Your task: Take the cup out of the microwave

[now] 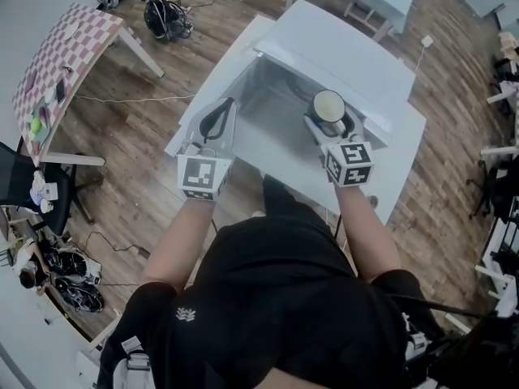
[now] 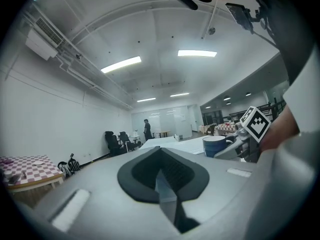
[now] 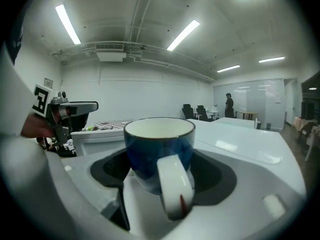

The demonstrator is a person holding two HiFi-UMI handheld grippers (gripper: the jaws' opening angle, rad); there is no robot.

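gripping the cup (image 3: 159, 149) across its blue body, the right gripper (image 3: 161, 170) has its jaws clenched on either side, one dark pad (image 3: 112, 169) showing left of the cup. the cup stands upright between the jaws, white handle turned back toward the camera, cream inside bare. in the head view the cup (image 1: 328, 105) is up in the air at the front of the white microwave (image 1: 349, 63), just ahead of the right gripper (image 1: 319, 125). the left gripper (image 2: 161, 176) has its jaws pressed together on nothing, level beside it, apart from the cup.
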